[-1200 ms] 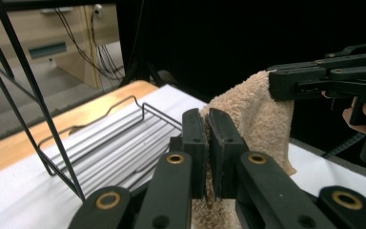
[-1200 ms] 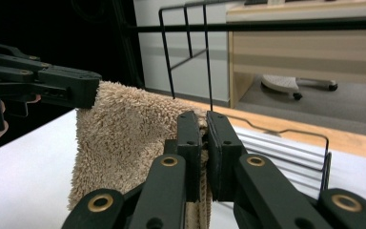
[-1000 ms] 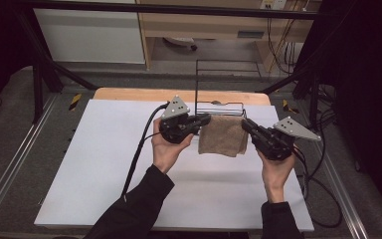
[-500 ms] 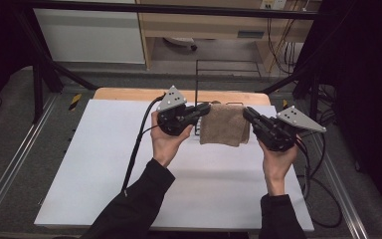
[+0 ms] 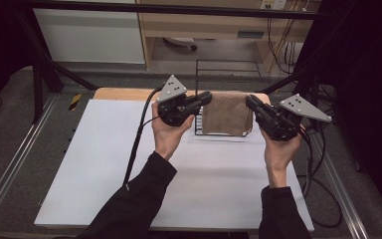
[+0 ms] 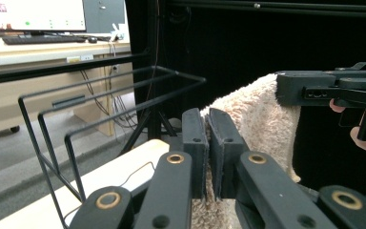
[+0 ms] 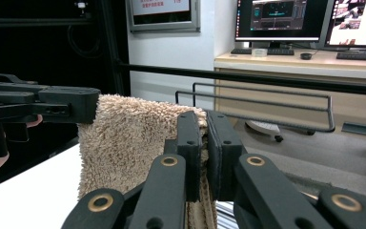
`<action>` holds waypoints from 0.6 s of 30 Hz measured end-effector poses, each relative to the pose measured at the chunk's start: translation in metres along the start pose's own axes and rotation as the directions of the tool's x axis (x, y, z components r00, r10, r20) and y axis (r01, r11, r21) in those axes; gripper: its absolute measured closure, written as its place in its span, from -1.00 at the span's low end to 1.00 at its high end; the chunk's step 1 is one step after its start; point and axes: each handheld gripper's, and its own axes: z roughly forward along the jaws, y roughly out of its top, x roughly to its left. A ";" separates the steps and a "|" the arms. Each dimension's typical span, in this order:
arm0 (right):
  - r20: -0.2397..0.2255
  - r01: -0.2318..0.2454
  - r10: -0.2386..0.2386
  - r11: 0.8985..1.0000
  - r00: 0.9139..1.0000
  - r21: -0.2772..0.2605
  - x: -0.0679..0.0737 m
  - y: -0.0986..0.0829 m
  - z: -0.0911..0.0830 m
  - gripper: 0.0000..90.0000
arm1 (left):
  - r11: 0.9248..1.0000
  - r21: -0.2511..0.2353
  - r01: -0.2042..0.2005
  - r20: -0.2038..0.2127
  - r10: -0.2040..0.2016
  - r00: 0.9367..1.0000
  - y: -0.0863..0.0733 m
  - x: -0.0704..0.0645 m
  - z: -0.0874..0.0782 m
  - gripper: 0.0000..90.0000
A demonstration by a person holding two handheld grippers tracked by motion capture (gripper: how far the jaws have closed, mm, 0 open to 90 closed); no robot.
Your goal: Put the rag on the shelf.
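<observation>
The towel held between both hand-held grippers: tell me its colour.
The towel is a plain light brown, fluffy and unpatterned; the right gripper view shows it best.

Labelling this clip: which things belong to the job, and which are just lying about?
In the job:
towel
wire rack
left gripper
right gripper

Lying about:
keyboard
monitor
yellow-black object on the floor

A white sheet (image 5: 104,164) covers most of the wooden counter (image 5: 119,93), whose bare far edge shows beyond it. Behind the counter stands a light wooden desk (image 7: 314,62) carrying monitors (image 7: 281,19) and a keyboard (image 7: 360,56). Cables (image 5: 278,30) hang at the back right, above grey floor (image 5: 10,139).
</observation>
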 end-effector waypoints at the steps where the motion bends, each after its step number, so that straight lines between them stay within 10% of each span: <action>1: 0.003 0.001 -0.001 1.000 1.000 -0.002 0.000 0.002 0.000 0.89 | 1.000 -0.001 -0.004 -0.002 0.004 1.000 0.002 0.000 0.000 0.91; 18: 0.017 0.006 -0.005 0.998 1.000 -0.055 -0.006 0.027 0.011 0.89 | 0.999 -0.050 -0.017 -0.022 0.016 1.000 0.026 0.010 0.007 0.91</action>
